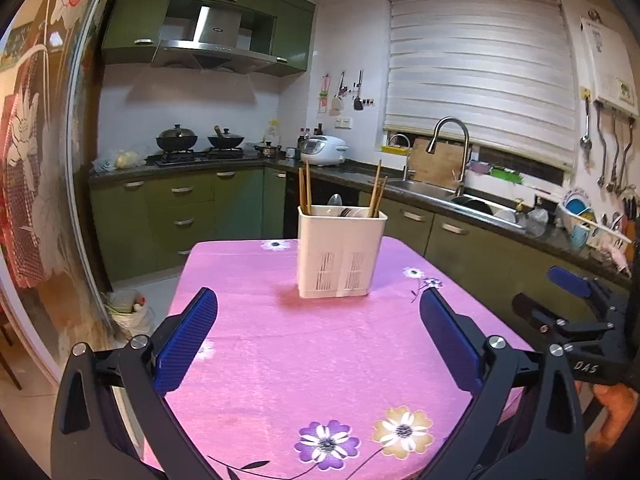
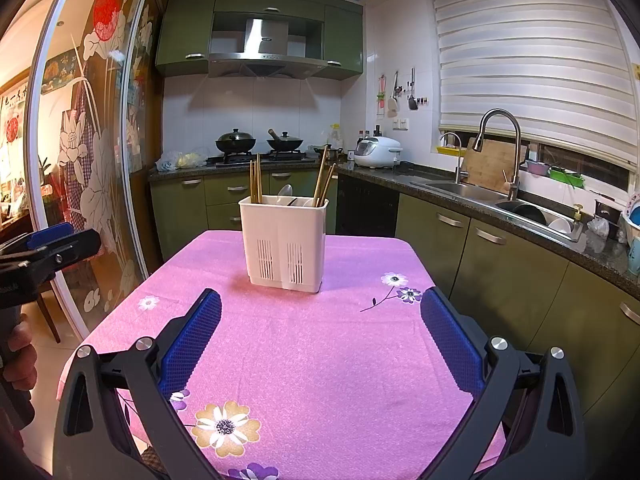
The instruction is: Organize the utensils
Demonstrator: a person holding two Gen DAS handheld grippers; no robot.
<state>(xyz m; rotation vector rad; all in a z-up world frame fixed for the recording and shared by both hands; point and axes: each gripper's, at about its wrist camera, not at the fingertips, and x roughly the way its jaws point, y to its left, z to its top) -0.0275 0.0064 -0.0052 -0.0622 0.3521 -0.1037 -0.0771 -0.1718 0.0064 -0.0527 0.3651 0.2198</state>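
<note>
Left gripper and right gripper both spread wide, empty. Utensil holder straight ahead on bench; light, tall, may tip if chopsticks snag.

Matt white plastic holder, wooden chopsticks, pink cloth tablecloth

Warm indoor light, sharp focus, strong fisheye bending, dark vignetted corners

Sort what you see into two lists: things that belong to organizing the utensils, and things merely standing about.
Belongs to the job:
utensil holder
chopsticks
spoon
left gripper
right gripper

Standing about:
rice cooker
woks
faucet
cutting board
</note>
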